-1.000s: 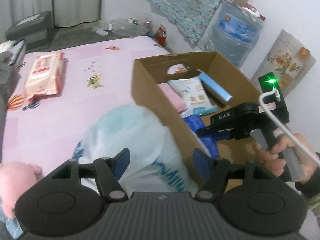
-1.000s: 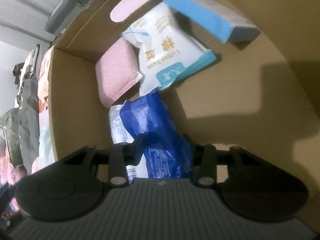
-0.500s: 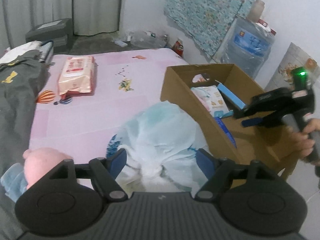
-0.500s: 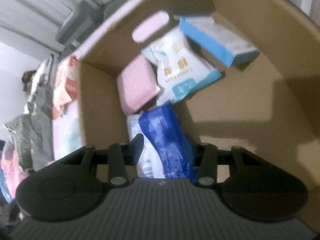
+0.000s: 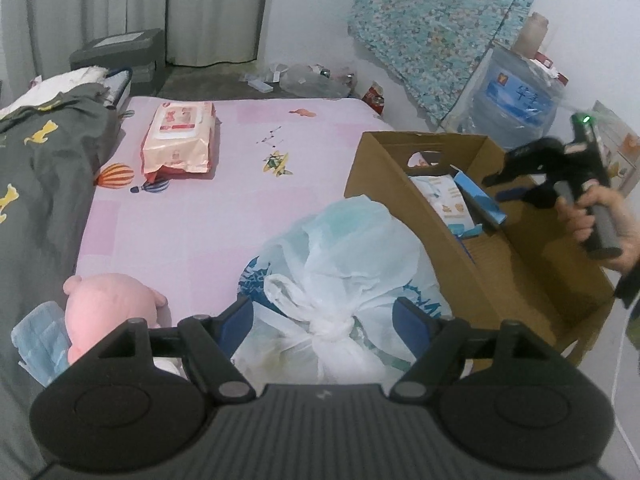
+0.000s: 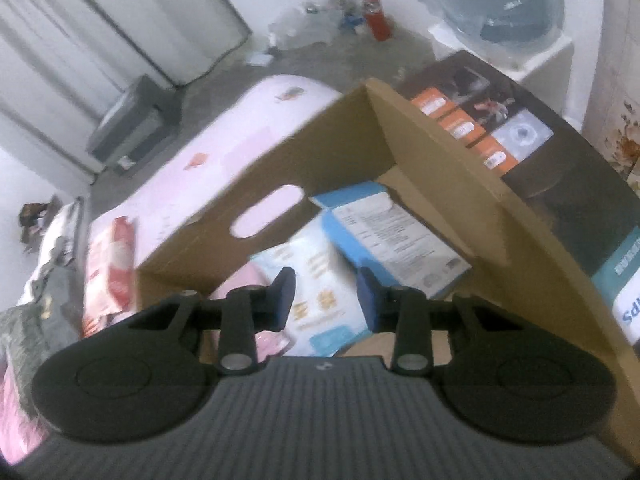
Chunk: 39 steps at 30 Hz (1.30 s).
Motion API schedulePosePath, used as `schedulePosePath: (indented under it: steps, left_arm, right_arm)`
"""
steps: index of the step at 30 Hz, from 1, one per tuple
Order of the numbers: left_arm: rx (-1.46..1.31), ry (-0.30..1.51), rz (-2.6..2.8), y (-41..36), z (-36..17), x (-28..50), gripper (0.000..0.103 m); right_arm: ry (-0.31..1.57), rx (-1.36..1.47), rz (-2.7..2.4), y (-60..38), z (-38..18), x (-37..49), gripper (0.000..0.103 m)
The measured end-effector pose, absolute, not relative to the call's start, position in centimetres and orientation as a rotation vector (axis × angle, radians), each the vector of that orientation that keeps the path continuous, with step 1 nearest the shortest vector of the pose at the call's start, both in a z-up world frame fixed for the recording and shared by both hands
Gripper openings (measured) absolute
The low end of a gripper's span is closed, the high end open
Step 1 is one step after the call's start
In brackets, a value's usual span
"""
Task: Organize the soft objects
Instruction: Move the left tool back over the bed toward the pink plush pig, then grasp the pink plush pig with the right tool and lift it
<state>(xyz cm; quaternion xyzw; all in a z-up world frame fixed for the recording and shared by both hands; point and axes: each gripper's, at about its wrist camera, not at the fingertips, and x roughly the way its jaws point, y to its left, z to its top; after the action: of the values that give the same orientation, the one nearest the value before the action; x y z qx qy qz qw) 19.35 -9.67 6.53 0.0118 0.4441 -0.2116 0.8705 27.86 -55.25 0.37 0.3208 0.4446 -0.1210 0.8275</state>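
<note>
Taking the cardboard box point(image 5: 400, 184) as the landmark: far to its left on the bed point(image 5: 224, 216) lies a pink wipes pack point(image 5: 180, 140), and nearer the camera, also left of the box, a pink plush toy point(image 5: 108, 308) beside a blue cloth point(image 5: 40, 336).

Just left of the box's near wall sits the knotted white plastic bag point(image 5: 340, 264), its knot facing the left gripper point(image 5: 324, 322). That gripper's jaws are spread, one on each side of the bag's lower part; the pads do not look pressed in. The risk here is a grab on thin film or the knot alone: the bag could slip, tear or sag, and catch on the box wall when lifted over it.

Inside the box lie a cotton swab pack point(image 6: 320, 300), a blue carton point(image 6: 392, 236) and a pink pad point(image 6: 248, 292), crowding the far end.

Above the box, the right gripper point(image 6: 324, 300) holds nothing, its jaws closing on air. If it lingers over the opening, it could block or collide with the incoming bag.
</note>
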Motion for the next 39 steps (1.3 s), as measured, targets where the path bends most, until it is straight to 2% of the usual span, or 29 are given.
schedulePosePath:
  steps: [9,18,20,26,28,35,39]
  left_arm:
    - [-0.001,0.948,-0.421,-8.5,5.7,20.1,0.078]
    - [-0.022,0.899,-0.376,-6.1,7.1,19.6,0.078]
    - [-0.028,0.870,-0.350,-4.9,8.1,19.3,0.078]
    - [-0.021,0.769,-0.195,0.1,11.5,17.9,0.086]
    - [-0.021,0.746,-0.142,1.8,12.1,17.3,0.088]
    - [-0.067,0.792,-0.040,6.0,10.3,16.3,0.088]
    - [-0.092,0.827,-0.030,7.0,8.2,15.6,0.084]
  right_arm:
    - [1.021,0.778,-0.288,-55.8,-5.8,28.6,0.030]
    - [0.922,0.829,-0.160,-54.0,-2.0,26.2,0.032]
    - [0.911,0.816,-0.122,-53.0,-0.4,25.7,0.037]
    - [0.873,0.787,0.122,-46.0,5.3,24.8,0.053]
    - [0.887,0.764,0.208,-42.9,6.5,25.1,0.055]
    - [1.054,0.686,0.492,-30.2,6.7,27.3,0.056]
    - [1.138,0.664,0.563,-24.2,5.2,28.8,0.057]
